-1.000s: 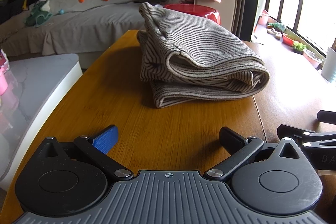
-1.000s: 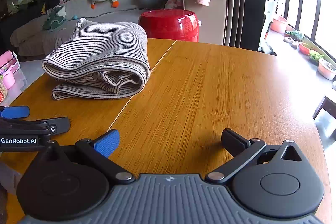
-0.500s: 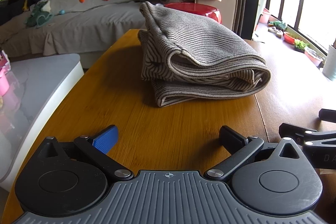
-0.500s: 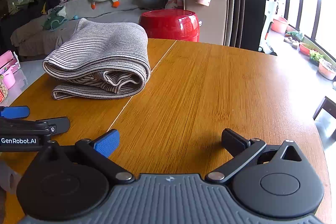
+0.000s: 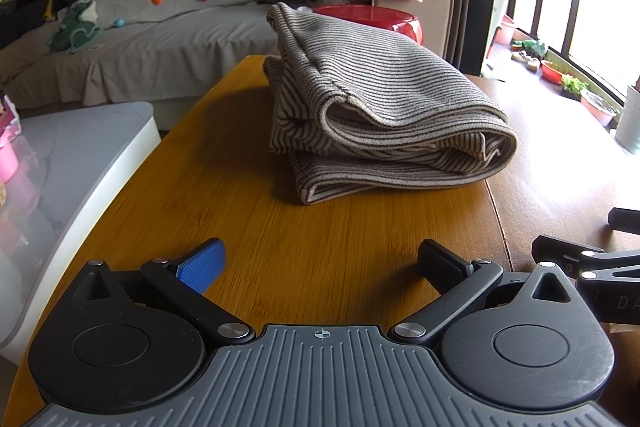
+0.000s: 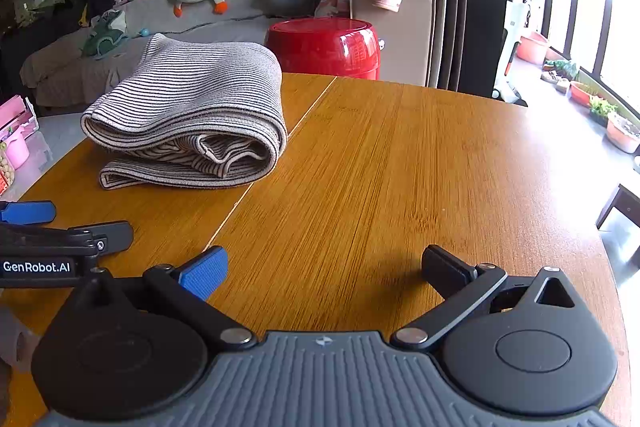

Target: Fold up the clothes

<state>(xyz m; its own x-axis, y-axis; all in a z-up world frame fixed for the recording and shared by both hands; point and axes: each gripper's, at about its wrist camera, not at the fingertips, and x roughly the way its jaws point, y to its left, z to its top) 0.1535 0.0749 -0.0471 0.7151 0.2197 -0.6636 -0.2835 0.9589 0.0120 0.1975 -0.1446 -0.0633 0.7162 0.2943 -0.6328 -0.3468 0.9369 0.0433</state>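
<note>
A striped beige and brown garment [image 5: 380, 111] lies folded in a thick stack on the wooden table [image 5: 248, 227]. It also shows in the right wrist view [image 6: 192, 119], at the table's left side. My left gripper [image 5: 320, 261] is open and empty, low over the table, a short way in front of the stack. My right gripper [image 6: 324, 265] is open and empty, over bare table to the right of the stack. Each gripper shows at the edge of the other's view.
A red round stool [image 6: 324, 47] stands behind the table's far edge. A grey sofa [image 5: 160, 39] with plush toys lies beyond. A white low table [image 5: 68, 163] stands to the left. Potted plants [image 6: 600, 107] line the window at right.
</note>
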